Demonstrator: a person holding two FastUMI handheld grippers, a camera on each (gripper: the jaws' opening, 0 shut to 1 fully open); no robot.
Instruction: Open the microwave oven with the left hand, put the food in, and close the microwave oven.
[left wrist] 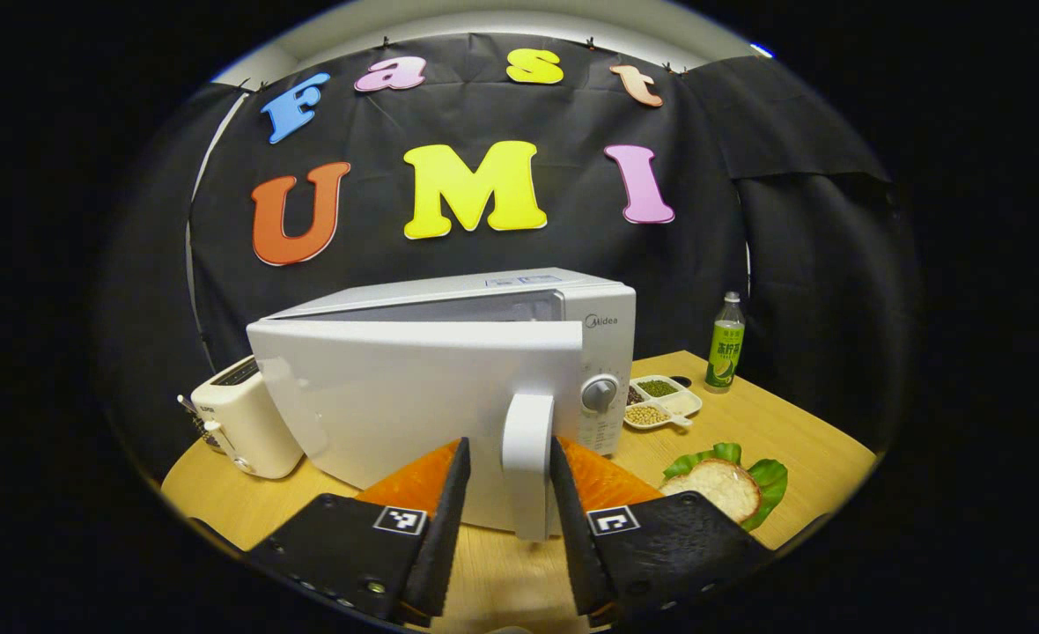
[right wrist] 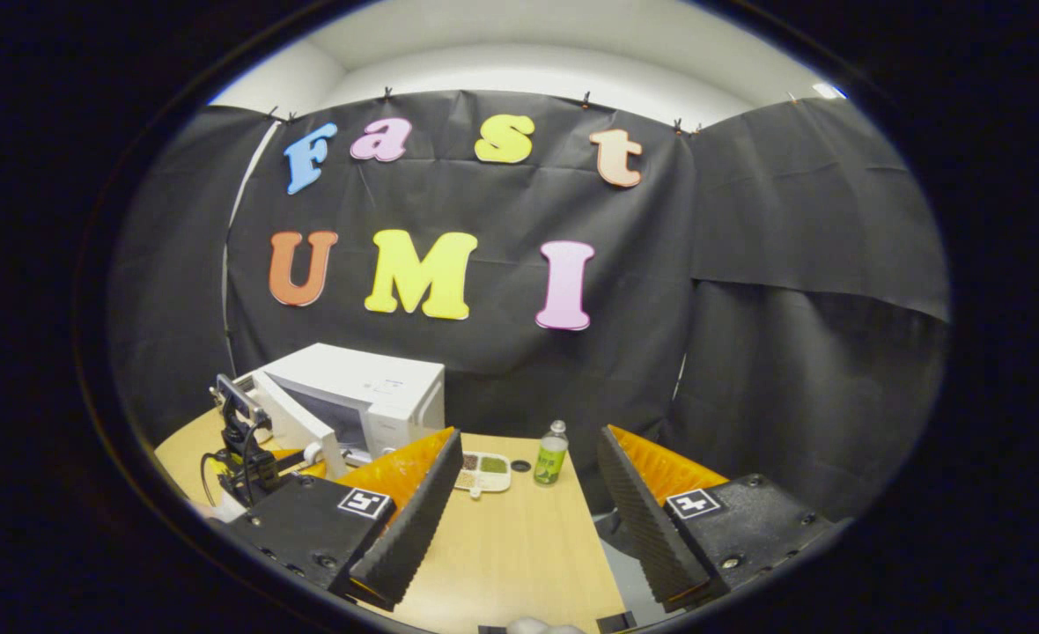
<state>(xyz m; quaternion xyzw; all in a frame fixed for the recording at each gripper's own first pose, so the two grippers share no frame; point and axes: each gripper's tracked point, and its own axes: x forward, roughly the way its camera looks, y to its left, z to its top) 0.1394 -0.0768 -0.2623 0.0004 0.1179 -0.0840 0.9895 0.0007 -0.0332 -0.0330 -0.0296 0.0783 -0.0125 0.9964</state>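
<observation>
The white microwave (left wrist: 519,304) stands on the wooden table (left wrist: 801,431), its door (left wrist: 396,396) swung partly out toward me. The door's upright white handle (left wrist: 528,467) sits between the fingers of my left gripper (left wrist: 509,445); the right finger lies against it and a gap shows on the left side. A slice of bread on a lettuce leaf (left wrist: 720,487) lies on the table right of the door. In the right gripper view, my right gripper (right wrist: 528,436) is held wide open above the table with nothing in it, and the microwave (right wrist: 379,392) and left gripper (right wrist: 299,460) show far left.
A cream toaster (left wrist: 242,423) stands left of the microwave. A divided dish of beans (left wrist: 660,401) and a green-labelled bottle (left wrist: 725,348) stand to its right at the back. The table's right edge (right wrist: 603,546) drops off below my right gripper.
</observation>
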